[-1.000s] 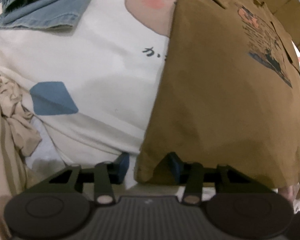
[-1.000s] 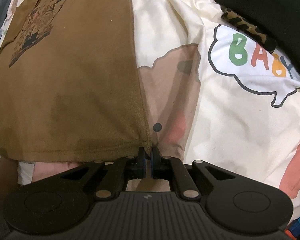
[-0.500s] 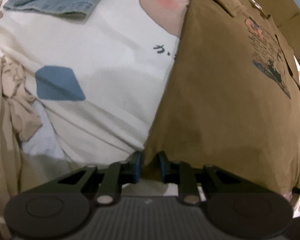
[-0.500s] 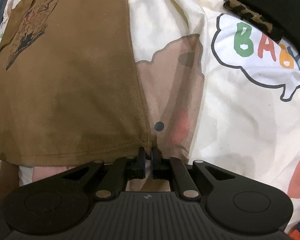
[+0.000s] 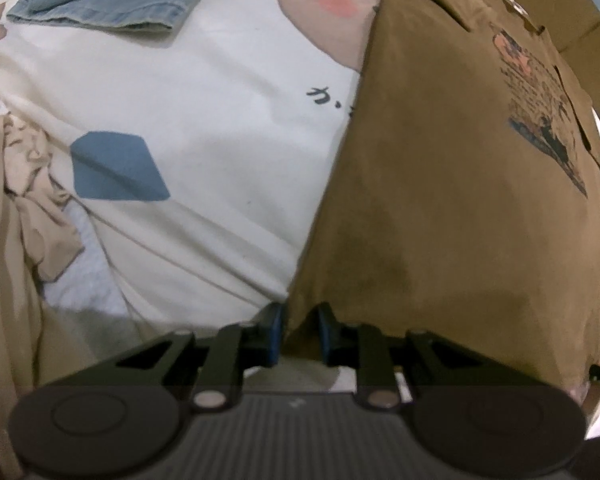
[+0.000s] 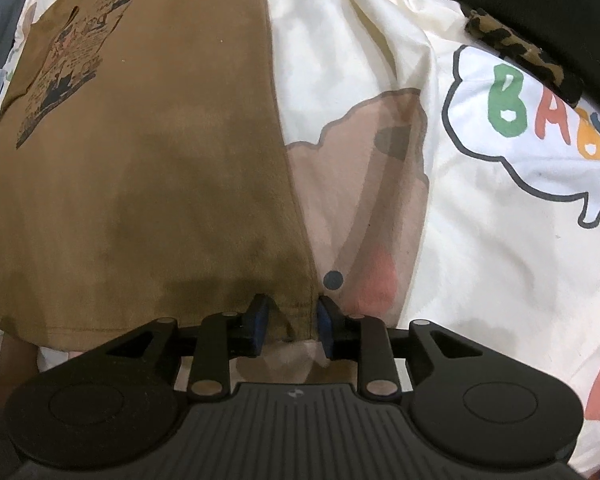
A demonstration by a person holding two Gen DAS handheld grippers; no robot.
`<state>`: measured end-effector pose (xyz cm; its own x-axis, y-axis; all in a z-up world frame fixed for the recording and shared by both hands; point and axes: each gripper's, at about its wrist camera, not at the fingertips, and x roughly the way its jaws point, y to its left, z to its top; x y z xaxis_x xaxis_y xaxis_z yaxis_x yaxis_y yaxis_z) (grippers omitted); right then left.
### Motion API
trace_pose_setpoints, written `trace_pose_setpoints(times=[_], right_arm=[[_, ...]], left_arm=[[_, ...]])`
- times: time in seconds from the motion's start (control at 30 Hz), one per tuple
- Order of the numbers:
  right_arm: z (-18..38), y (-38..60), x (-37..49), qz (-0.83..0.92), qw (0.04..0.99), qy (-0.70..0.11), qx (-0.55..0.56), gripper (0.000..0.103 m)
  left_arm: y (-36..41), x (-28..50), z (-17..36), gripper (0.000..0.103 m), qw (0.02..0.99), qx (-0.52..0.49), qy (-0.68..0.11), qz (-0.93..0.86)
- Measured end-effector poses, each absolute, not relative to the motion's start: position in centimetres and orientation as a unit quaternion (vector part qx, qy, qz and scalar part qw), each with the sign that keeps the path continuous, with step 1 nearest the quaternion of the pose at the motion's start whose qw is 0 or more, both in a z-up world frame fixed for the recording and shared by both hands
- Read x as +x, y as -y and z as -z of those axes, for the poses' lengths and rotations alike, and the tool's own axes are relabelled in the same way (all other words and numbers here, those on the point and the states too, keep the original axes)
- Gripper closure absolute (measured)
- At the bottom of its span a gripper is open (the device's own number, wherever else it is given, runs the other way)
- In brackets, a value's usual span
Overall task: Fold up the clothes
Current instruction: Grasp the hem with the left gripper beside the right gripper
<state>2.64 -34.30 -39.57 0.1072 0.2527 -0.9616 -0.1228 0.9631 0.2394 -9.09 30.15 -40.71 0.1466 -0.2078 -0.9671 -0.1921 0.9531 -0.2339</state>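
You are keeping the brown shirt (image 5: pixel 452 208) lying flat on the printed bedsheet (image 5: pixel 204 92). Your left claw (image 5: pixel 299 334) is pinching its near left hem corner. Your right claw (image 6: pixel 289 326) is opening, pads straddling the right hem corner without pressing it.
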Motion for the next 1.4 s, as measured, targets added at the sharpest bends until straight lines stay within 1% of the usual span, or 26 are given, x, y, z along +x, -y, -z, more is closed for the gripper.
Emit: trace_pose_setpoints(times=[0.07, 0.1, 0.13, 0.17, 0.2, 0.23, 0.27, 0.3, 0.37, 0.53, 0.73, 0.87, 1.0, 1.1, 1.17, 1.4], right_arm=[[39.6, 34.2, 2.6, -0.124, 0.743, -0.656, 0.048, 0.071], [39.5, 34.1, 2.6, -0.124, 0.743, -0.657, 0.044, 0.073], [39.5, 33.8, 2.5, -0.124, 0.742, -0.657, 0.039, 0.082], [39.5, 33.5, 2.5, -0.126, 0.74, -0.659, 0.038, 0.086], [39.6, 33.4, 2.5, -0.129, 0.734, -0.665, 0.049, 0.1], [39.8, 33.4, 2.6, -0.13, 0.728, -0.671, 0.063, 0.1], [39.8, 33.5, 2.6, -0.13, 0.725, -0.673, 0.066, 0.1], [39.8, 33.5, 2.7, -0.132, 0.724, -0.674, 0.063, 0.1], [39.3, 33.5, 2.8, -0.135, 0.723, -0.676, 0.055, 0.1], [37.7, 33.9, 2.8, -0.139, 0.724, -0.674, 0.045, 0.101], [34.5, 33.9, 2.2, -0.151, 0.735, -0.66, 0.043, 0.101], [33.0, 34.1, 2.1, -0.157, 0.739, -0.653, 0.046, 0.101], [31.9, 34.3, 2.0, -0.158, 0.743, -0.649, 0.049, 0.101], [31.6, 34.3, 2.1, -0.16, 0.745, -0.645, 0.052, 0.101], [31.5, 34.4, 2.1, -0.161, 0.746, -0.644, 0.053, 0.101], [31.2, 35.7, 1.0, -0.16, 0.741, -0.65, 0.056, 0.101]], left_arm=[[-30.2, -9.1, 40.8, 0.082, 0.741, -0.154, -0.654, 0.004], [-30.1, -9.0, 40.7, 0.082, 0.74, -0.152, -0.655, 0.004], [-30.1, -8.9, 40.7, 0.082, 0.74, -0.149, -0.656, 0.005], [-30.0, -8.9, 40.7, 0.082, 0.74, -0.14, -0.658, 0.008], [-29.9, -8.9, 40.7, 0.083, 0.739, -0.138, -0.659, 0.008], [-29.9, -8.9, 40.6, 0.085, 0.738, -0.136, -0.661, 0.009], [-29.8, -8.9, 40.6, 0.091, 0.737, -0.134, -0.662, 0.01], [-29.8, -8.9, 40.5, 0.093, 0.735, -0.134, -0.665, 0.011], [-29.8, -8.9, 40.3, 0.095, 0.731, -0.133, -0.669, 0.013], [-30.5, -8.7, 38.9, 0.097, 0.728, -0.134, -0.672, 0.02], [-31.2, -8.3, 35.7, 0.098, 0.729, -0.129, -0.67, 0.045], [-34.3, -7.4, 33.4, 0.098, 0.728, -0.127, -0.671, 0.06], [-33.3, -7.3, 31.5, 0.098, 0.73, -0.126, -0.668, 0.064], [-33.1, -7.2, 31.8, 0.098, 0.731, -0.138, -0.666, 0.06], [-33.1, -7.5, 31.0, 0.098, 0.729, -0.132, -0.669, 0.065], [-32.7, -9.0, 30.6, 0.098, 0.718, -0.128, -0.68, 0.072]])
